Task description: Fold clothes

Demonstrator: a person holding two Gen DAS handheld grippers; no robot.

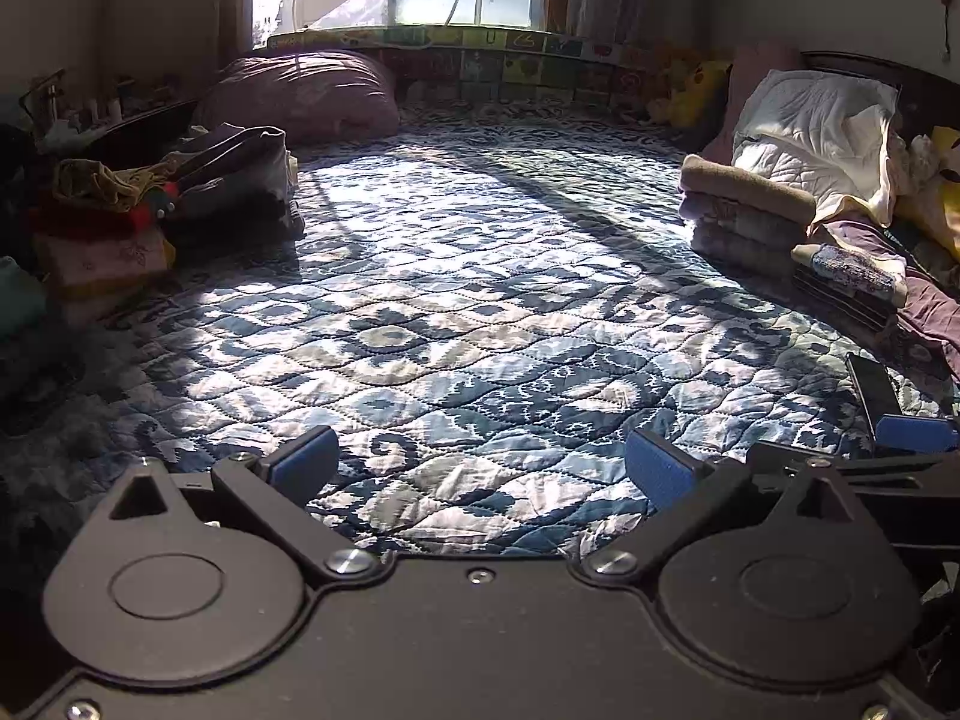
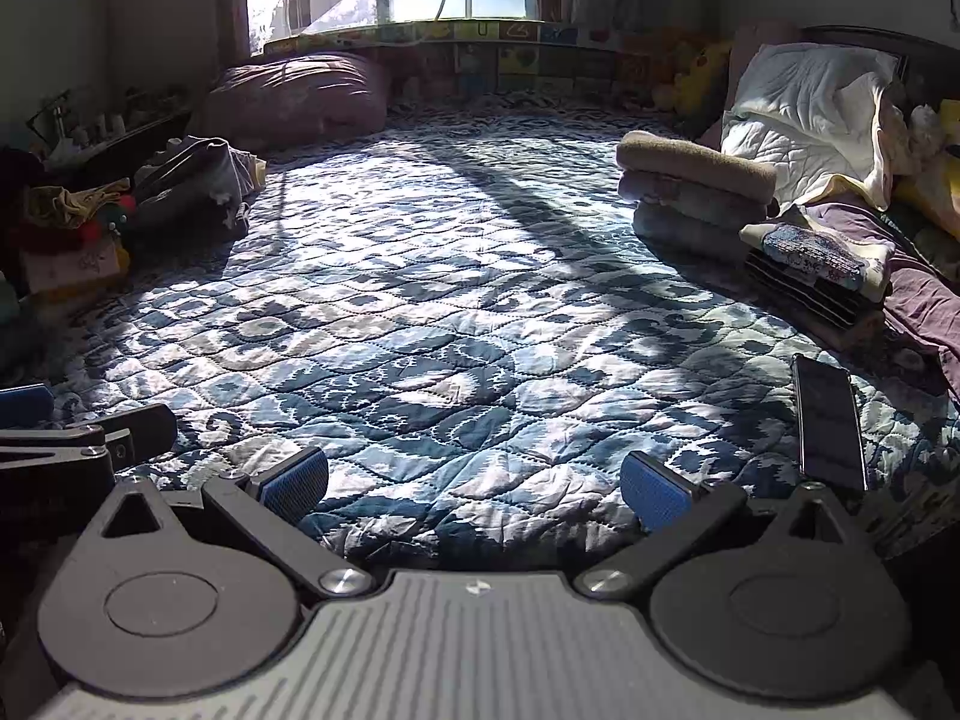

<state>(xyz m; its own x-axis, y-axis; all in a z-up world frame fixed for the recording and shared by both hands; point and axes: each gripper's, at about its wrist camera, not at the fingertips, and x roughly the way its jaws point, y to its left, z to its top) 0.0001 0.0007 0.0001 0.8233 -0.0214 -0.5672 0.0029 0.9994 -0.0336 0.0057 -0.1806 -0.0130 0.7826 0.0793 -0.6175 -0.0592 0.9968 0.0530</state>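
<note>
Both grippers hover low over the near edge of the quilt [image 1: 480, 312], side by side. Left gripper [image 1: 480, 471]: jaws spread wide, nothing between them. Right gripper [image 2: 474, 483]: likewise released and empty.

Clothes: a loose heap [image 1: 180, 180] sits far left, crumpled. On the right, a folded stack [image 2: 696, 192] and a second flat folded pile [image 2: 822, 276] nearer, by the pillow [image 2: 810, 102].

Step in hand, as a judgement: between garments. No piece is spread on the quilt. The scene fits either a pause before fetching another piece from the left heap or a stop with the stacking done; can't settle which.

Room: middle of the quilt is wide open. A phone [image 2: 831, 420] lies near right, just beside the right gripper.
</note>
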